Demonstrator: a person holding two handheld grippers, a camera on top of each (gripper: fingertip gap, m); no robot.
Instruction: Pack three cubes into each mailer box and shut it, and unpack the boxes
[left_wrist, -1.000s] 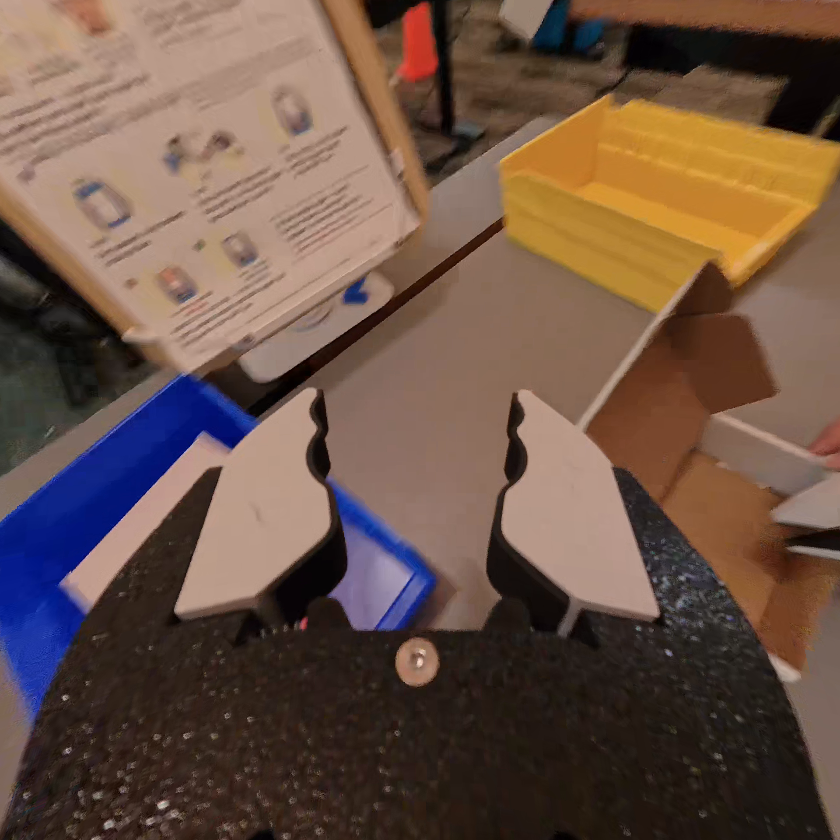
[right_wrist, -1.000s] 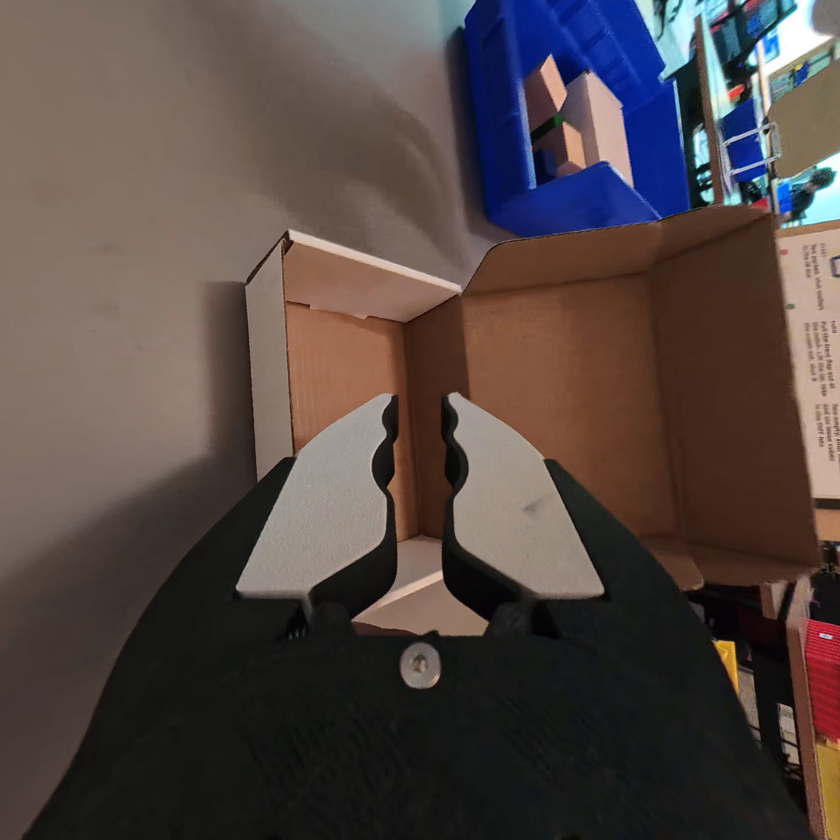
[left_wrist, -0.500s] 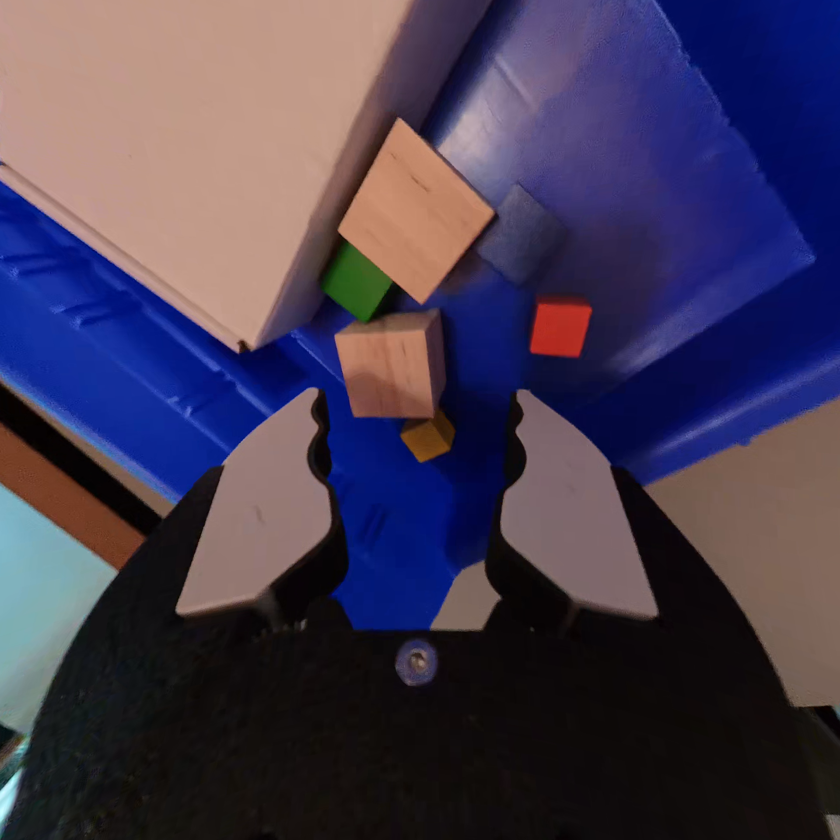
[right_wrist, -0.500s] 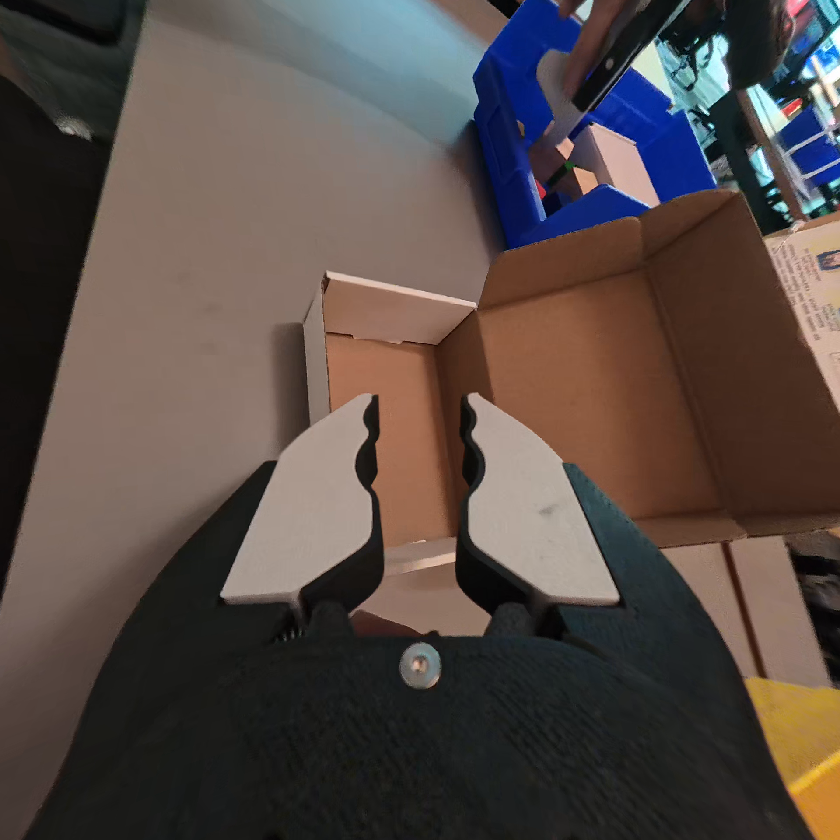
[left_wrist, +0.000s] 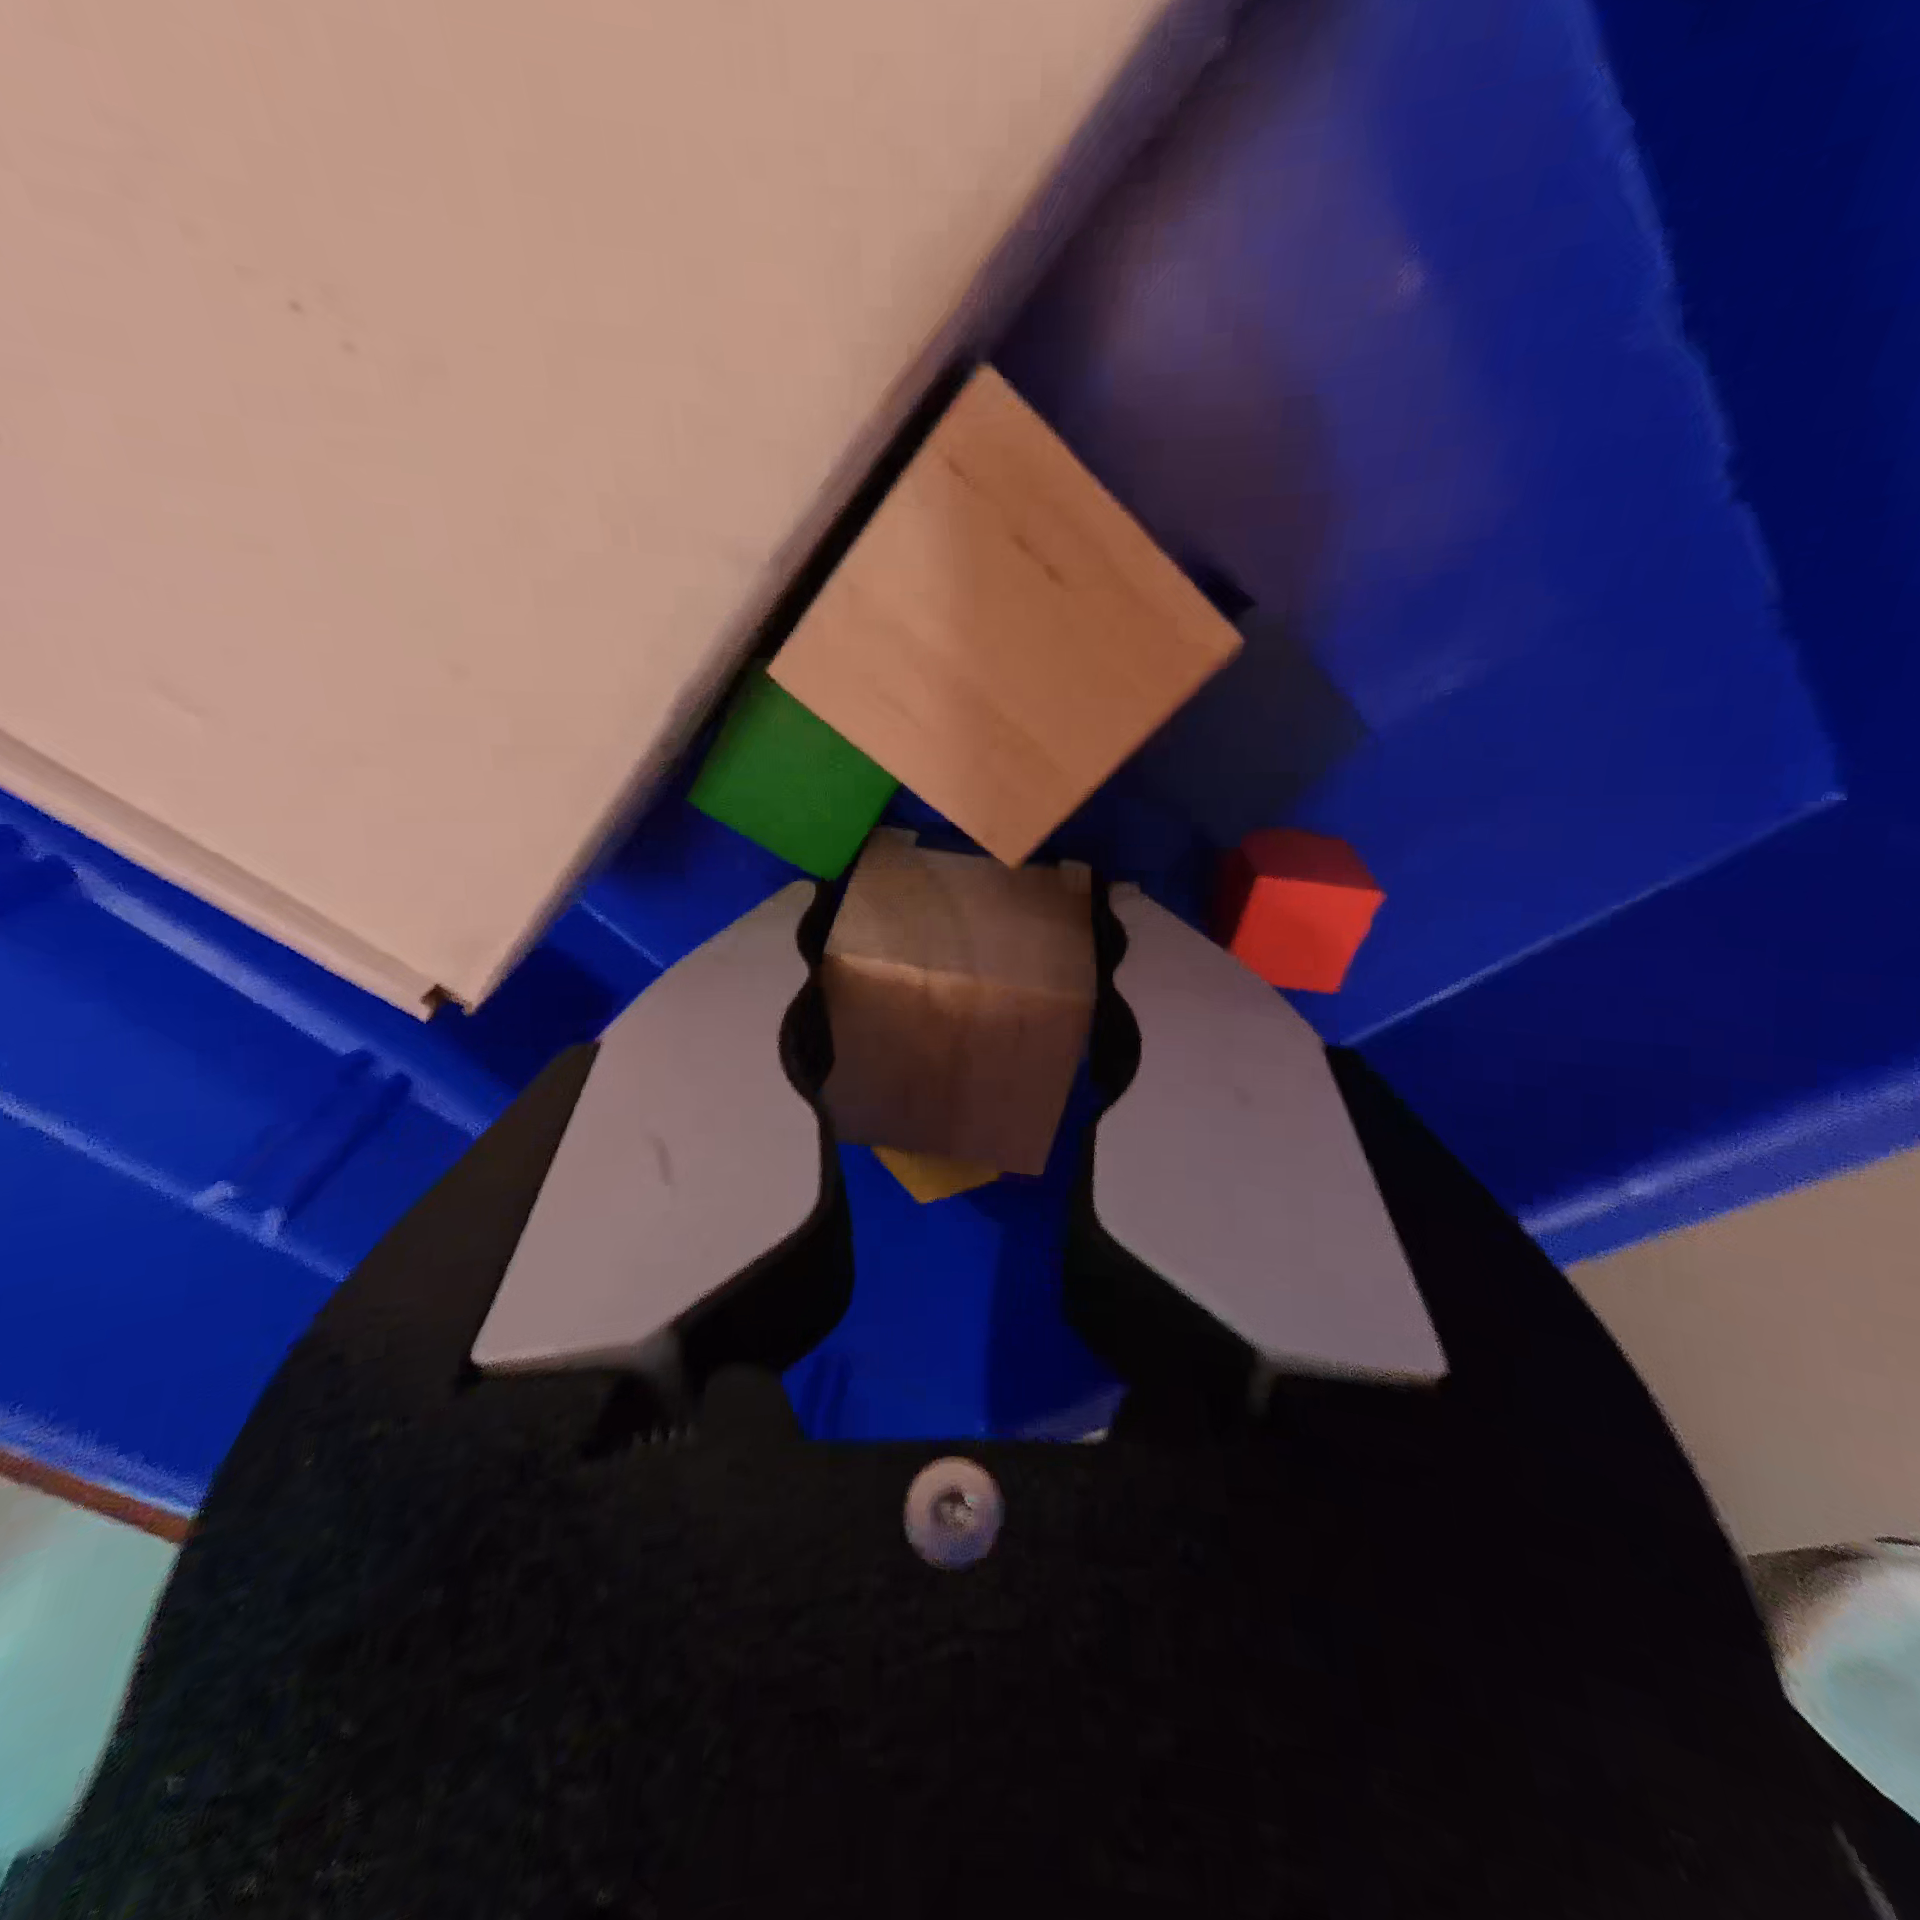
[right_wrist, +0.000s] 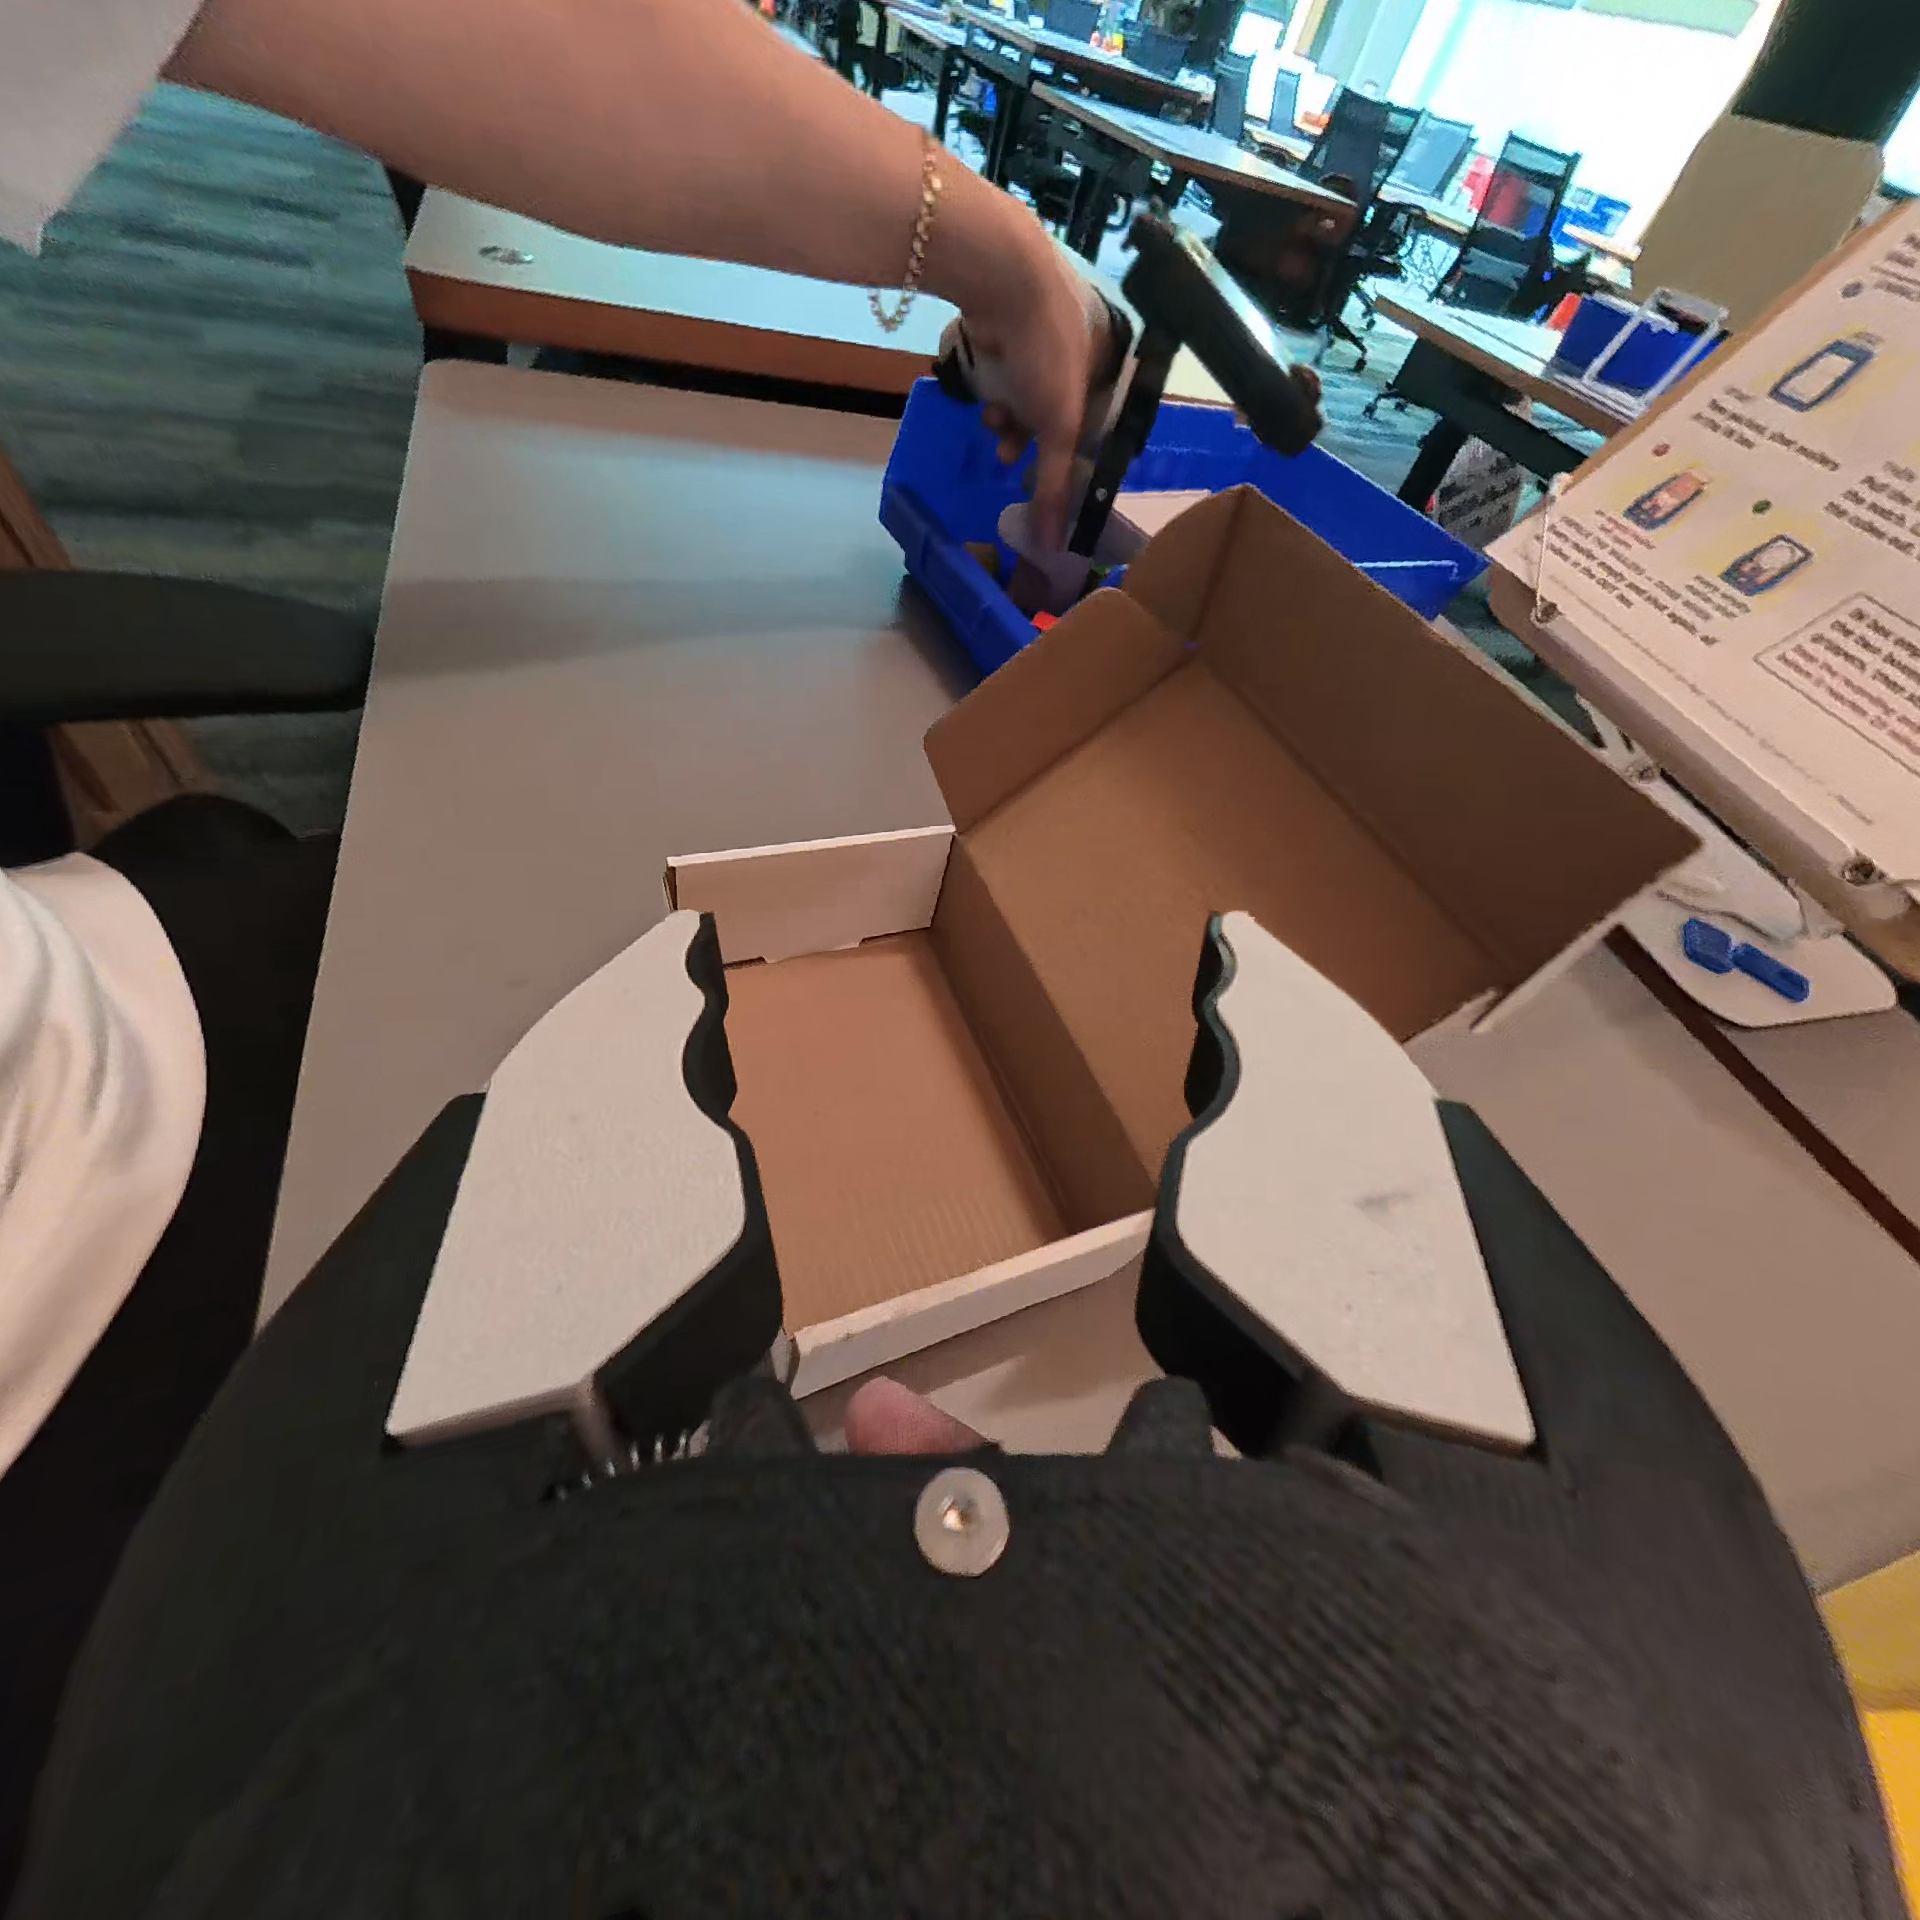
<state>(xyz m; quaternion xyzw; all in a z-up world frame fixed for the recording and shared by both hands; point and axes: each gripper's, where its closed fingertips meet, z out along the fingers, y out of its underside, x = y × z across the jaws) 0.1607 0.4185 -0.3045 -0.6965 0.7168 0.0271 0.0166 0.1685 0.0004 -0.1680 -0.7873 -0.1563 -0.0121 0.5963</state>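
Note:
In the left wrist view my left gripper (left_wrist: 958, 914) is down inside the blue bin (left_wrist: 1558, 520), and both pads press on a small wooden cube (left_wrist: 951, 1039). A larger wooden cube (left_wrist: 1008, 613), a green cube (left_wrist: 790, 779), a red cube (left_wrist: 1299, 914) and a yellow cube (left_wrist: 935, 1179) lie around it. In the right wrist view my right gripper (right_wrist: 956, 935) is open and empty above the open mailer box (right_wrist: 966, 1304), whose lid (right_wrist: 1299, 790) stands back. The box floor is bare cardboard. The left gripper (right_wrist: 1049, 571) shows far off in the blue bin (right_wrist: 1299, 499).
A closed white mailer box (left_wrist: 416, 416) lies in the bin against the cubes. A person's arm (right_wrist: 727, 135) reaches across the grey table (right_wrist: 623, 675). An instruction board (right_wrist: 1766, 540) stands at the right, and a yellow bin (right_wrist: 1881, 1714) shows at the lower right edge. My right fingertips sit around 45 centimetres from my left ones.
My left gripper swung from above the table down into the blue bin and its pads came together on the small wooden cube. My right gripper opened wide and drew back over the open box.

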